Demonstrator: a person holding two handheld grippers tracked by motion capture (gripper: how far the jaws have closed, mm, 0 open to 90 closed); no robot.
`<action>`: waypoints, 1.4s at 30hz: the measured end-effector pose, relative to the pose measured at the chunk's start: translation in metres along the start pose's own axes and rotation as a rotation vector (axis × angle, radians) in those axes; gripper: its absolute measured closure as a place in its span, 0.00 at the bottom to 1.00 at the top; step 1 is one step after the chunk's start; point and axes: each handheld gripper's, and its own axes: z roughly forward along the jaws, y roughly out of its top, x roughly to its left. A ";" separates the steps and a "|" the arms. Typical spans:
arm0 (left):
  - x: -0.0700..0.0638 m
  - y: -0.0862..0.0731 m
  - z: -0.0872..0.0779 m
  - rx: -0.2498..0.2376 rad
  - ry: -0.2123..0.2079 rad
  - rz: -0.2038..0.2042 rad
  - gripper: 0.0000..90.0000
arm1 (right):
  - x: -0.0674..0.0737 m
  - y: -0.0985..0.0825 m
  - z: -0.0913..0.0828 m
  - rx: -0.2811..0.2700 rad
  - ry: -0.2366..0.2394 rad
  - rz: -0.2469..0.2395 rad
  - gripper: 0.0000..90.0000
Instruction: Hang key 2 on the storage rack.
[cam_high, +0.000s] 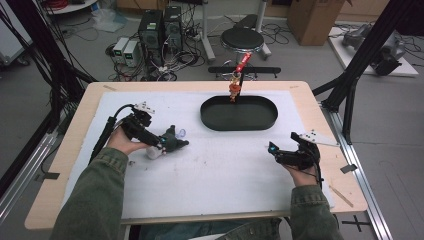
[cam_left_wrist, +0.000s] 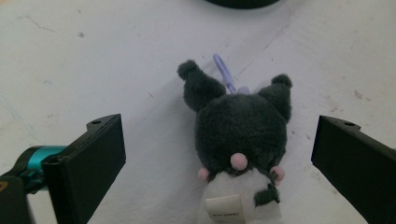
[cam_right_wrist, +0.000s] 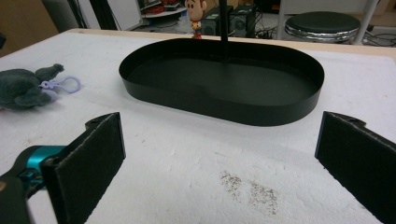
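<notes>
A small dark grey and white plush toy (cam_left_wrist: 240, 135) with a lilac clip (cam_left_wrist: 224, 72) lies on the white mat, seen at the left as the plush toy (cam_high: 170, 139). My left gripper (cam_left_wrist: 219, 161) is open, its jaws standing on either side of the toy without touching it; in the high view the left gripper (cam_high: 167, 143) is over the toy. My right gripper (cam_right_wrist: 222, 168) is open over bare mat at the right, with nothing between its jaws, shown too as the right gripper (cam_high: 276, 151). The plush toy (cam_right_wrist: 25, 88) lies far to its left.
A black oval tray (cam_high: 239, 113) sits at the back middle of the mat, empty, also seen as the tray (cam_right_wrist: 224, 79). A small figurine (cam_high: 233, 89) hangs on a black stand at its far rim. The wooden table edge (cam_high: 65, 145) borders the mat.
</notes>
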 end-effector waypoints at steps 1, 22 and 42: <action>0.000 0.000 0.002 0.003 -0.014 -0.005 0.04 | 0.000 0.000 0.000 0.000 -0.001 0.000 0.01; -0.010 -0.021 0.040 0.228 0.009 0.056 0.38 | -0.001 -0.003 -0.004 0.014 -0.008 -0.008 0.01; 0.000 0.004 -0.034 0.052 0.112 -0.056 0.58 | 0.002 -0.004 0.006 0.057 0.030 -0.053 0.01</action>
